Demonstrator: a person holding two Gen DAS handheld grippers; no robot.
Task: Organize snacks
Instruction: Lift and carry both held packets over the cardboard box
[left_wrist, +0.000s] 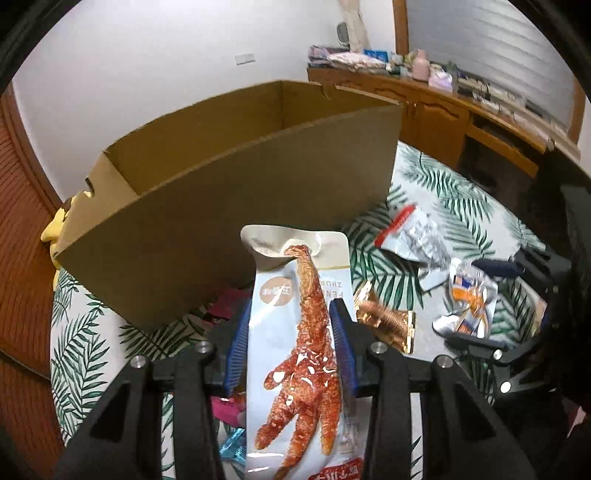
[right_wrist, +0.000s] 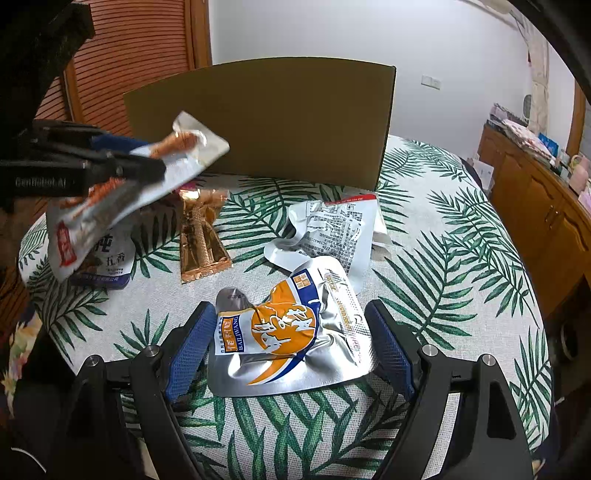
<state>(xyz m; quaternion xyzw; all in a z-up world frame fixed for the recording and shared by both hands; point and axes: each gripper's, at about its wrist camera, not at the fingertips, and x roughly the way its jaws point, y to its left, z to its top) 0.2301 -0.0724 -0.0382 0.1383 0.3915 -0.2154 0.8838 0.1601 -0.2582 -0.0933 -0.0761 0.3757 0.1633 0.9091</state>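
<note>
- Leaf-print bench (right_wrist: 443, 258) carries an open cardboard box (left_wrist: 229, 192).
- Left claw (left_wrist: 291, 332) grips a pale chicken-foot packet (left_wrist: 295, 350).
- Right claw (right_wrist: 291, 339), spread wide, flanks a crinkled silver-orange pouch (right_wrist: 291, 332).

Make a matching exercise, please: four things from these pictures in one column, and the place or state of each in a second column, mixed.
Things:
1. chicken-foot packet
2. orange-and-silver pouch
3. copper wrapper
4. cardboard box

States:
A. open at the top, standing on the table
B. lying between the open right tool
C. clamped in the left tool, off the table
D. lying untouched on the leaf-print cloth

Pairs: 1-C, 2-B, 3-D, 4-A
</note>
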